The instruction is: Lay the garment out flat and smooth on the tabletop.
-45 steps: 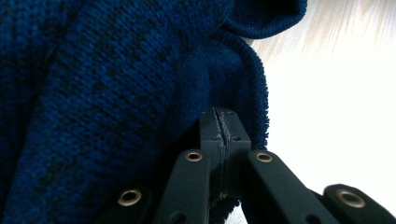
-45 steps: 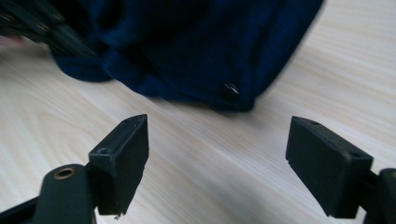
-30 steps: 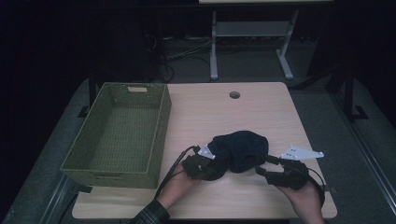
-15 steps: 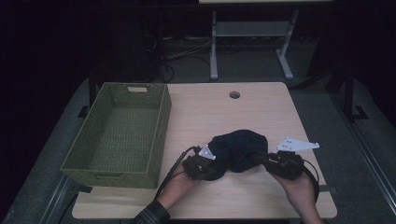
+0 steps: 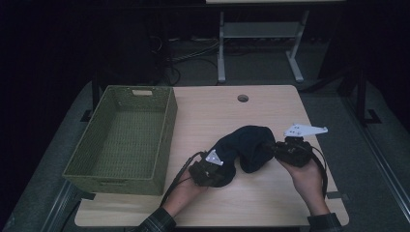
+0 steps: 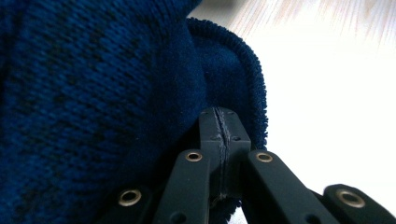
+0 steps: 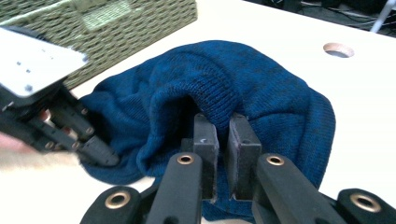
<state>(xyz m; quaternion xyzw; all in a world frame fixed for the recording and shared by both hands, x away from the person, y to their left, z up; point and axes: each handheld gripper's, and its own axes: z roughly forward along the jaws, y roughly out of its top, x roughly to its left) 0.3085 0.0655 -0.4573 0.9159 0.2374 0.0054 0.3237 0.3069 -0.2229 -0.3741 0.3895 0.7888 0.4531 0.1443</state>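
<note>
A dark blue knit hat (image 5: pixel 249 145) lies crumpled at the table's front middle, between my two grippers. My left gripper (image 5: pixel 220 166) is shut on its left edge; in the left gripper view the jaws (image 6: pixel 223 116) meet with the hat (image 6: pixel 93 93) pinched between them. My right gripper (image 5: pixel 272 148) holds the hat's right edge. Its jaws have just been closing, and in the right gripper view they (image 7: pixel 223 123) pinch a fold of the hat (image 7: pixel 261 79). That view also has the left gripper (image 7: pixel 100 156) on the far side.
A green woven basket (image 5: pixel 164 130) stands at the table's left, its near wall (image 7: pixel 140 18) just beyond the hat. A round cable hole (image 5: pixel 242 98) sits at the back middle. Bare light wood table (image 5: pixel 270 203) lies around the hands.
My right gripper moved left and up to the hat's right edge and its jaws closed on the fabric. The left gripper kept still, gripping the left edge.
</note>
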